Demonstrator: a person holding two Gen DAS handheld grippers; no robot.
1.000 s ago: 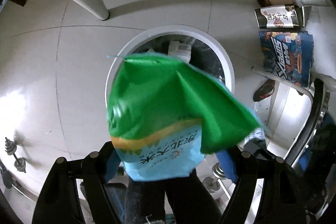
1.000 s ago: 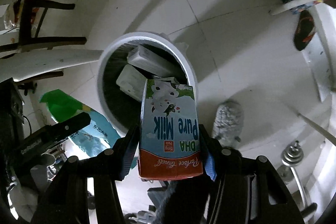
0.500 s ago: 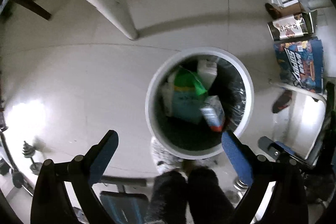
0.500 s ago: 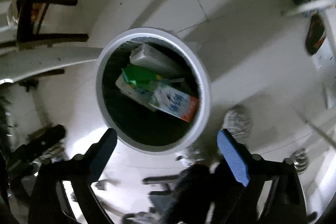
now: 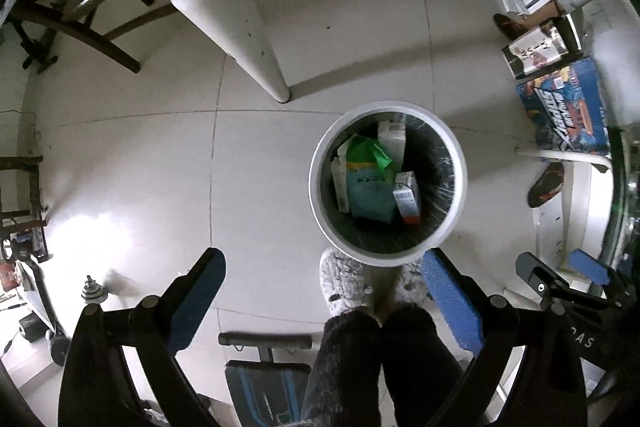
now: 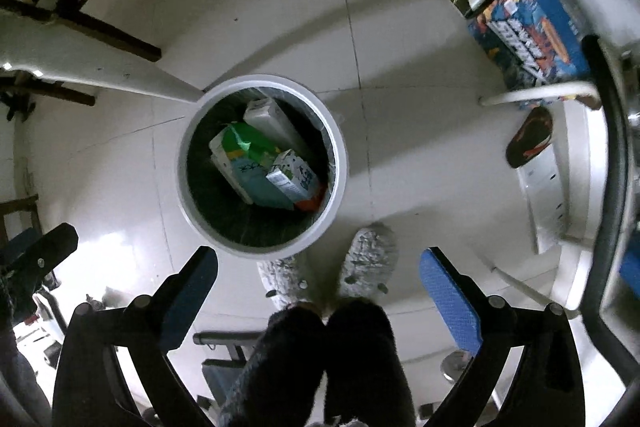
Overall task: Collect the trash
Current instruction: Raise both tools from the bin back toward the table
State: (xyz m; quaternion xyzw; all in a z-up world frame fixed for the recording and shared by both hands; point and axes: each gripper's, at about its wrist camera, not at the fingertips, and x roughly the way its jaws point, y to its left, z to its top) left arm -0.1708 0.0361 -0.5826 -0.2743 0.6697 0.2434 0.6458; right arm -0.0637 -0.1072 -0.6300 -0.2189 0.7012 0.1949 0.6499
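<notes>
Both grippers hung above the floor with nothing in them: the left gripper (image 5: 322, 301) and the right gripper (image 6: 320, 297) each had its blue-padded fingers spread wide apart. Straight ahead of both, below the fingers, stood a round white bin (image 5: 460, 163) lined with a dark crinkled bag. The trash lay inside it: a soft green and pale blue packet (image 5: 368, 183), creased and glossy, lay across the middle with its long axis running roughly toward the person's feet, and a stiff rectangular milk carton (image 6: 294, 177) with an orange end leaned against its lower end. White boxy cartons (image 6: 270, 119) lay beneath them at the far side. In the left view the bin sat ahead and to the right of the fingers; in the right view, ahead and to the left, so it lay between the two hands, neither plainly nearer. Fuzzy grey slippers (image 6: 366, 261) touched the bin's near rim. A blue printed box (image 5: 568, 111) and a smaller box (image 5: 540, 51) lay well apart on the tiled floor (image 5: 132, 167); whether they counted as trash was unclear.
</notes>
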